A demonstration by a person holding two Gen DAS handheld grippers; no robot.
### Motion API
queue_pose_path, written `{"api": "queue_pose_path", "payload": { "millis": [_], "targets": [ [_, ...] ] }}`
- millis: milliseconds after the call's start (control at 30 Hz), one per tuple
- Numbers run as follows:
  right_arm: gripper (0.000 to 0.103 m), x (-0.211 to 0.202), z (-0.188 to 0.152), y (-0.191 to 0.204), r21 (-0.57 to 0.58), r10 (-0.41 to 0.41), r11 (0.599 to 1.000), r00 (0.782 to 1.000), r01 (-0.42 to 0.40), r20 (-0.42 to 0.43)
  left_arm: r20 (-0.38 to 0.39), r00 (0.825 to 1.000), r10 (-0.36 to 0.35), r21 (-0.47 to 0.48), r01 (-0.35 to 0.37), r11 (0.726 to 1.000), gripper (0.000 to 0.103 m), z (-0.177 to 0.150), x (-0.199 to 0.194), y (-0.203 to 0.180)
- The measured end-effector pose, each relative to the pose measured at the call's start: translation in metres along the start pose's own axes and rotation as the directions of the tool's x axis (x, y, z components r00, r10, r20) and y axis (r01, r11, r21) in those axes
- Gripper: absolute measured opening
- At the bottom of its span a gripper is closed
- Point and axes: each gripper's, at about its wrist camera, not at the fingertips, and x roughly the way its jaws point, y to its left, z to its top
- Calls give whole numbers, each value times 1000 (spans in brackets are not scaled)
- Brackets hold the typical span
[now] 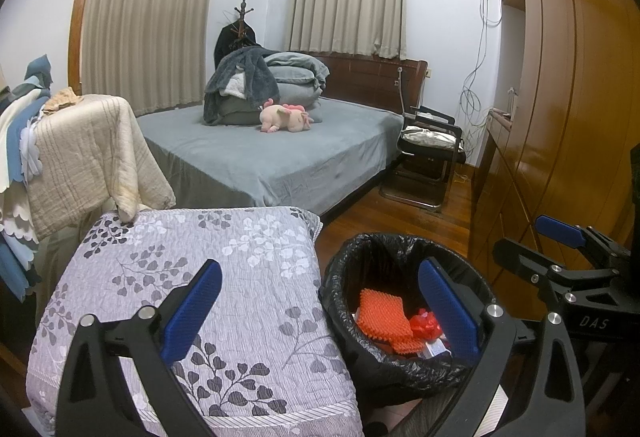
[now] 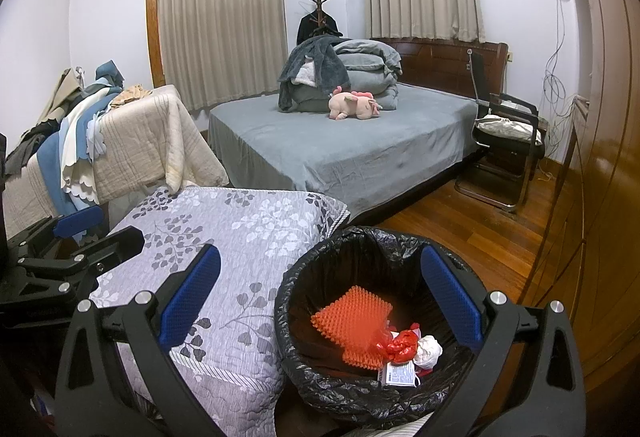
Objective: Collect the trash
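A trash bin lined with a black bag (image 1: pixel 360 261) (image 2: pixel 360 241) stands on the wood floor beside a floral-covered surface. Inside lie an orange bumpy foam piece (image 1: pixel 382 313) (image 2: pixel 352 317), a red plastic wrapper (image 1: pixel 426 323) (image 2: pixel 400 345), a white crumpled wad (image 2: pixel 428 351) and a small printed packet (image 2: pixel 398 373). My left gripper (image 1: pixel 320 313) is open and empty, hovering over the bin's left rim. My right gripper (image 2: pixel 320 309) is open and empty above the bin. The right gripper also shows at the right of the left wrist view (image 1: pixel 560 241), and the left gripper shows at the left of the right wrist view (image 2: pixel 80 233).
A grey floral quilt (image 1: pixel 200 277) (image 2: pixel 224 237) covers a surface left of the bin. A grey bed (image 1: pixel 280 149) (image 2: pixel 360 145) with bedding and a pink plush toy (image 1: pixel 286 117) (image 2: pixel 356 105) lies behind. A chair (image 1: pixel 432 157) (image 2: pixel 504 149) and wooden wardrobe (image 1: pixel 560 97) stand to the right. Draped blankets (image 1: pixel 80 149) hang on the left.
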Motion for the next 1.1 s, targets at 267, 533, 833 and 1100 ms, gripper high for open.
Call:
{"api": "queue_pose_path", "payload": {
  "millis": [267,533,833,1100],
  "targets": [
    [98,0,-1,1,0,-1,1000,1000,1,-3,-2,1000,0,1,0,1000,97,1,0,0],
    [98,0,0,0,0,-1,1000,1000,1,-2,-6,1000,-2,-4,2,1000,97,-2,-1,2],
    [98,-1,-1,2,-2,-1,1000,1000,1,-5,-11,1000,-2,-7,2,1000,97,-4,-1,3],
    [98,0,0,2,1,1,1000,1000,-1,-8,-12,1000,-2,-4,2,1000,97,-3,0,3]
  ]
}}
